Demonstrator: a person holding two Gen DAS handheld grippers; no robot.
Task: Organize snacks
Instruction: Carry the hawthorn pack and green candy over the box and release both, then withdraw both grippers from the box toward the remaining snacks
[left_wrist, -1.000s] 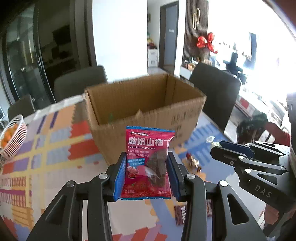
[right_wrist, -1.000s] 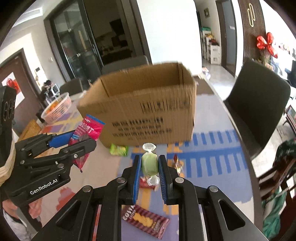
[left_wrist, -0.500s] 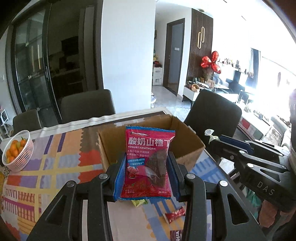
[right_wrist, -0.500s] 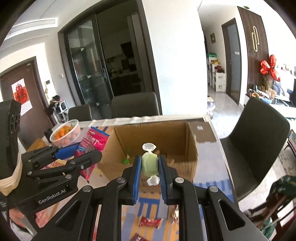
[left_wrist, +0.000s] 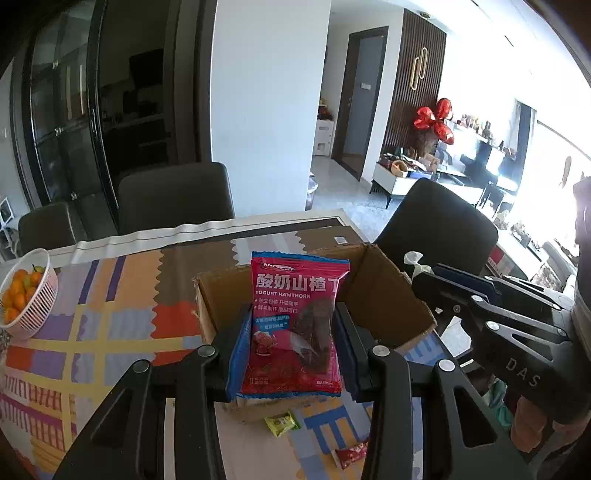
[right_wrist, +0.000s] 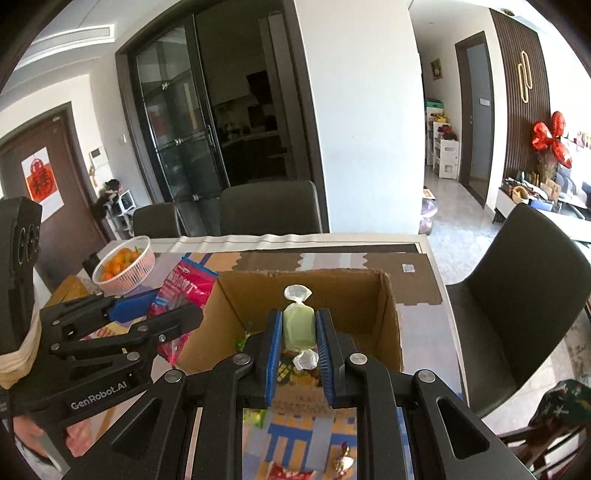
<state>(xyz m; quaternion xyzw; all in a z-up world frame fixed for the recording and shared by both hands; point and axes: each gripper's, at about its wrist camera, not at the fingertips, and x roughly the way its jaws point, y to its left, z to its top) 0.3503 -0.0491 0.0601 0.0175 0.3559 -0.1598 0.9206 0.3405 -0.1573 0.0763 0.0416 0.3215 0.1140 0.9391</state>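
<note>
My left gripper is shut on a red yogurt hawthorn packet, held upright above the near wall of the open cardboard box. In the right wrist view the same left gripper with its red packet hangs at the box's left side. My right gripper is shut on a pale green wrapped candy over the open cardboard box; a few small snacks lie on the box floor. From the left wrist view the right gripper shows at the box's right rim.
Loose snacks lie on the patterned table mat in front of the box: a green packet and a red one. A white basket of oranges stands at the table's left. Dark chairs surround the table.
Both grippers have risen and moved forward toward the box with their snacks. The box, seen from the side before, now shows its open inside from above.
</note>
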